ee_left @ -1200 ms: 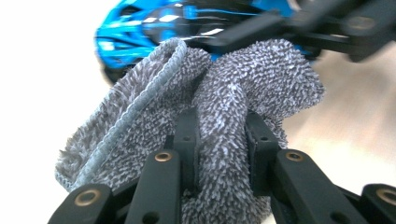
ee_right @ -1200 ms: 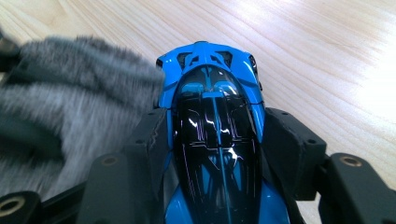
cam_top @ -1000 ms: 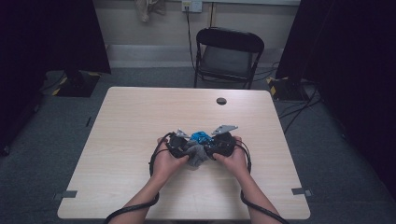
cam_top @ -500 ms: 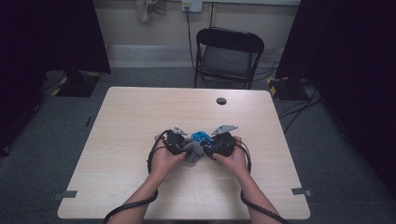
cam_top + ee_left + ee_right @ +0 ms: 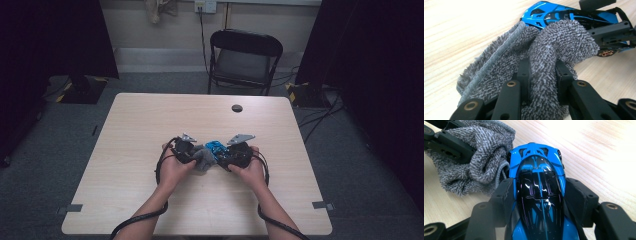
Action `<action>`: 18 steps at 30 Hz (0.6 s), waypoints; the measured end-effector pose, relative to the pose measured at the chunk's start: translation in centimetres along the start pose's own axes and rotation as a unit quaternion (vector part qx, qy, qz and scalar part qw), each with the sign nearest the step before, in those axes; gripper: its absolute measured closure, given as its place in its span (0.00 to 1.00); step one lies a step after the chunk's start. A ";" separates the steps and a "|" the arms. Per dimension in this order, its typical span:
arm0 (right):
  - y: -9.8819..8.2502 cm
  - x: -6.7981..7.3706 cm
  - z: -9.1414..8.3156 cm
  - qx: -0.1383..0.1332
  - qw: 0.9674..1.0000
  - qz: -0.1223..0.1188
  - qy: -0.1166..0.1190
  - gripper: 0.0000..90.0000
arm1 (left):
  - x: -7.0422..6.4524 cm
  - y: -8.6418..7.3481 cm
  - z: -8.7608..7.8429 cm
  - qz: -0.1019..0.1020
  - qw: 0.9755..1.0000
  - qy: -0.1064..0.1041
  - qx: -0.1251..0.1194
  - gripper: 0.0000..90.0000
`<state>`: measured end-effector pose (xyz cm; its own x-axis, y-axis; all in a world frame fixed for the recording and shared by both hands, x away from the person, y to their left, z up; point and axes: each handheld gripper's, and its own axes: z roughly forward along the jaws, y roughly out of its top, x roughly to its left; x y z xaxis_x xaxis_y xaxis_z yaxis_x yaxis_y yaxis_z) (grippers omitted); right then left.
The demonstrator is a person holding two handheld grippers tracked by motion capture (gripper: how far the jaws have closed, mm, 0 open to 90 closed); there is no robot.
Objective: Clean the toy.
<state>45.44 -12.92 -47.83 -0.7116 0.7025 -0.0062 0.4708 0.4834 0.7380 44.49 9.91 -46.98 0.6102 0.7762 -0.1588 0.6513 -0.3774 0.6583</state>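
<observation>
right gripper [image 5: 539, 195] clamps the blue car [image 5: 537, 192] by its sides at mid-table [image 5: 150, 125], nose along the jaws toward the left gripper [image 5: 541, 75], which pinches a grey cloth [image 5: 524, 62] against it.

A bunched grey cloth [image 5: 544, 65] presses against a glossy blue toy car [image 5: 539, 195] on the table.

Bare tabletop [image 5: 150, 200] all around, open to approach from every side. Only a small dark disc [image 5: 237, 108] near the far edge; grey cloth [image 5: 506, 65] pressed against blue toy car [image 5: 536, 167] mid-table.
</observation>
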 end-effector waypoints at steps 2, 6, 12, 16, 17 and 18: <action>0.0 0.0 0.0 0.001 1.000 0.000 0.000 0.46 | 0.1 0.1 0.0 0.000 1.000 0.004 0.002 0.79; 0.0 0.0 0.0 0.001 1.000 0.001 0.000 0.46 | 0.8 0.1 -0.2 -0.005 1.000 0.018 -0.002 0.79; 0.0 0.0 0.0 0.000 1.000 0.001 0.001 0.46 | 1.5 -0.1 -0.1 -0.018 1.000 0.021 -0.008 0.79; -0.1 0.0 -0.1 0.000 1.000 0.001 0.001 0.46 | 1.8 0.0 0.0 -0.019 0.999 0.035 -0.012 0.79; 0.0 0.0 -0.1 0.000 1.000 0.001 0.001 0.46 | 1.9 0.1 0.0 -0.019 0.999 0.038 -0.013 0.79; 0.0 0.0 -0.1 0.000 1.000 0.002 0.001 0.46 | 2.0 0.1 0.0 -0.022 0.999 0.042 -0.015 0.79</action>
<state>45.41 -13.00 -47.82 -0.7107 0.7035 -0.0023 0.4739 0.4812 0.7375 45.77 11.46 -47.24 0.5408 0.8316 -0.1262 0.6621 -0.3283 0.6737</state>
